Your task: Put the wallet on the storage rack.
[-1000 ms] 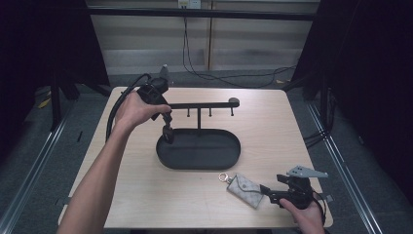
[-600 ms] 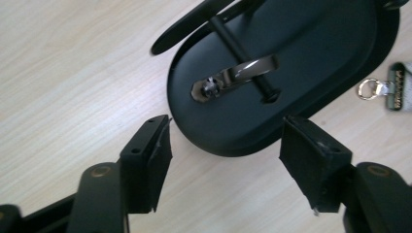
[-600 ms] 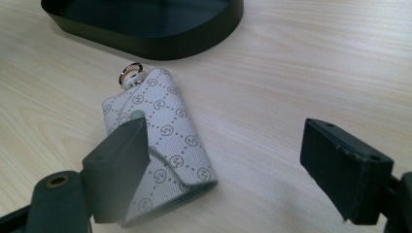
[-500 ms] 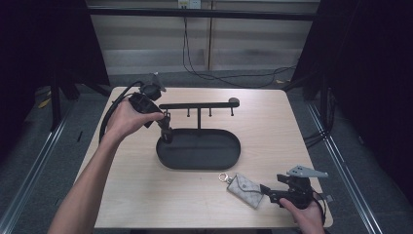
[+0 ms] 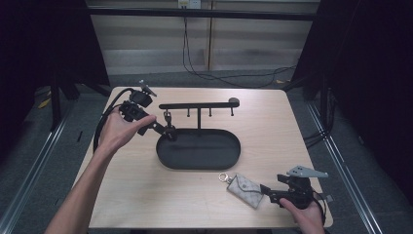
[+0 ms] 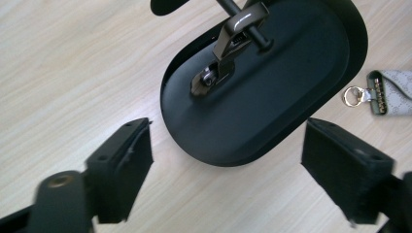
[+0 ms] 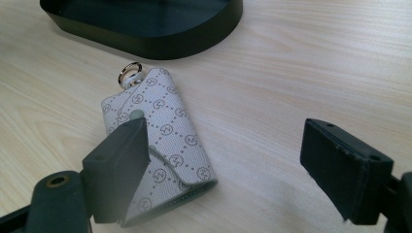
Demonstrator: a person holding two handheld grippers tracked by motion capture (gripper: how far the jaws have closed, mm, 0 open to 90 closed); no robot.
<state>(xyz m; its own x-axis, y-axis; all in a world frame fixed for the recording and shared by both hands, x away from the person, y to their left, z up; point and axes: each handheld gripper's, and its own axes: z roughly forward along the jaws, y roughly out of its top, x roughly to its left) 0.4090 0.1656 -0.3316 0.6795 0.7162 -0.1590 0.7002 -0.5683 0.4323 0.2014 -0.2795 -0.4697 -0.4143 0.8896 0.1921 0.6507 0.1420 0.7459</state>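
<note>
A black oval tray carries a rack bar with small hooks. A dark metal clip hangs from the bar's left hook over the tray. My left gripper hovers at the tray's left end. Its jaws have just been opening and stand open with nothing between them, the tray below. A grey patterned key pouch with a metal ring lies flat in front of the tray. My right gripper rests open beside the pouch, its left jaw over the pouch's corner.
The wooden table's front edge runs just under the right hand. Cables trail from the left gripper off the table's left side. Bare wood lies left and right of the tray.
The left hand has drawn back to the left, away from the rack, and tilted so the gripper points in from the side. The clip stays on its hook. The right hand has kept still.
</note>
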